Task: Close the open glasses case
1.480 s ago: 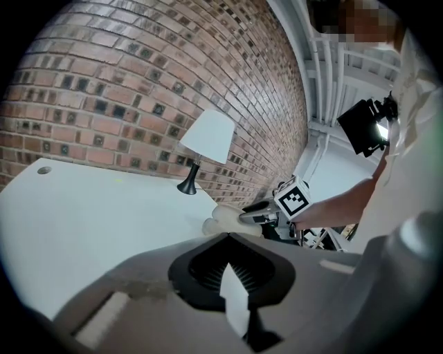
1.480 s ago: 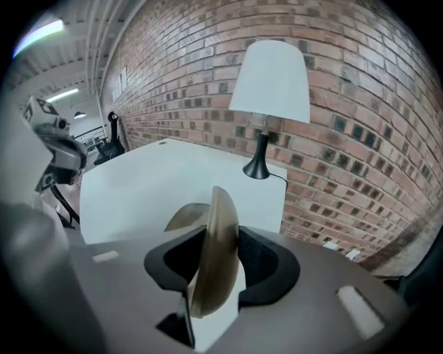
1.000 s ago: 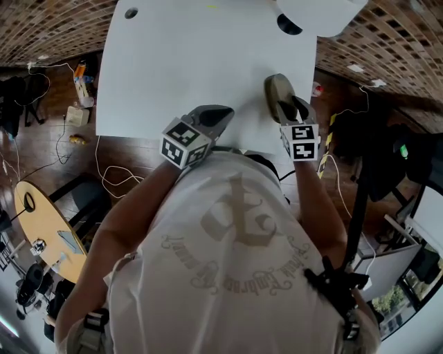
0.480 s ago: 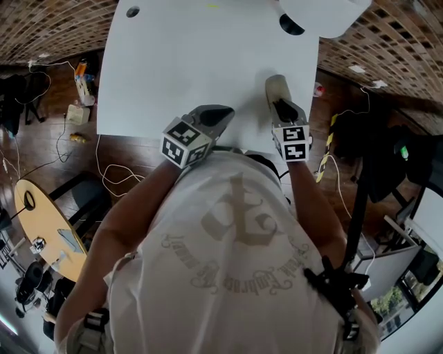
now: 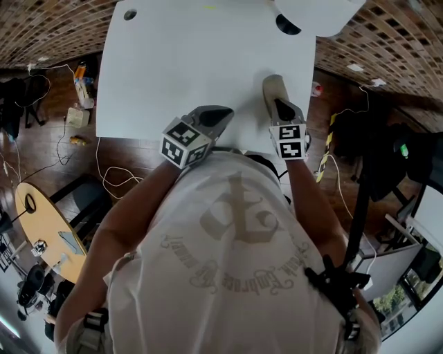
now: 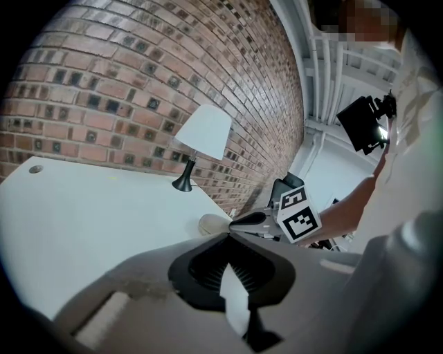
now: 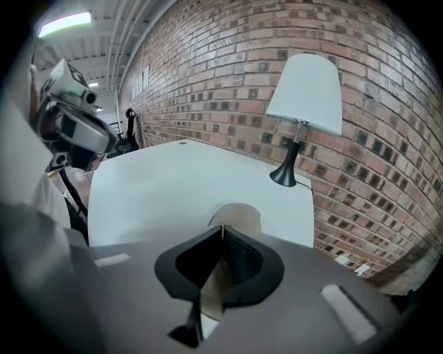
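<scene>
the case lies on the table near its right edge, on the near side of the lamp. i read the right gripper as closed: its jaws meet tip to tip over the near end of the case, with beige shell visible under and beyond them. i cannot tell whether they pinch any part of it. the left gripper sits at the near table edge, apart from the case on its left, jaws together on nothing.
</scene>
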The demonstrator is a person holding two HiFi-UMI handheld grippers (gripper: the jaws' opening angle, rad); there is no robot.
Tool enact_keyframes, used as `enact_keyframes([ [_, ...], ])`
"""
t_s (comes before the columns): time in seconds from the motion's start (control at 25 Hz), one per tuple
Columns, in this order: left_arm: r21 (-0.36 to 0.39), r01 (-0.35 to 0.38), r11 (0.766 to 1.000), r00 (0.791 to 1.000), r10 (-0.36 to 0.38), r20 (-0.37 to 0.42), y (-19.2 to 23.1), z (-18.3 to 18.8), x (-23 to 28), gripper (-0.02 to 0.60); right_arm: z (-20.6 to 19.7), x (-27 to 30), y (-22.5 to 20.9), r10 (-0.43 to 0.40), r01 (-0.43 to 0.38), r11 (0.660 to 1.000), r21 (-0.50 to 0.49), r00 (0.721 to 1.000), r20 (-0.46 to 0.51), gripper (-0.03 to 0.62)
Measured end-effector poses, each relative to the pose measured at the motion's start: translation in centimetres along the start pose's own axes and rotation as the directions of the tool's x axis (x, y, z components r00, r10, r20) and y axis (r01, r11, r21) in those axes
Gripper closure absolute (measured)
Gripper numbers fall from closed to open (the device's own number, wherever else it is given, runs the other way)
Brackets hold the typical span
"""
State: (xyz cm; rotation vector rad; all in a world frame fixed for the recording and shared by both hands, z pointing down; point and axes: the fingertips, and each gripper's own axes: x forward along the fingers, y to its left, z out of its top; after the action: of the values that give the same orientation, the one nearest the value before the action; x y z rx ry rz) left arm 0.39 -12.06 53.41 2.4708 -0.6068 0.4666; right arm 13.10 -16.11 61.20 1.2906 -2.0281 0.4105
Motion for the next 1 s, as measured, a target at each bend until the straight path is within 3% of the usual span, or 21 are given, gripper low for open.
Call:
enact_keyframes([
  [0.28,0.010,0.001,1.000,1.000,-0.001,0.001,-0.3,0.3,0.3,0.574,0.0,-0.3,-0.5,0.059,-0.066,0.989,0.131,0.997,0.054,0.579],
  [0.76,0.033,0.002,0.999,1.000,-0.002,0.001,-0.8,0.8,0.5,0.574,0.3,-0.8,-1.2,0.067,-0.077,0.987,0.140,0.995,0.073,0.579],
  [1.0,0.061,0.041,0.997,0.999,-0.040,-0.007,-0.7,1.5,0.6,0.574,1.5,-2.0,-1.6,0.022,-0.041,0.986,0.161,0.993,0.113,0.579],
])
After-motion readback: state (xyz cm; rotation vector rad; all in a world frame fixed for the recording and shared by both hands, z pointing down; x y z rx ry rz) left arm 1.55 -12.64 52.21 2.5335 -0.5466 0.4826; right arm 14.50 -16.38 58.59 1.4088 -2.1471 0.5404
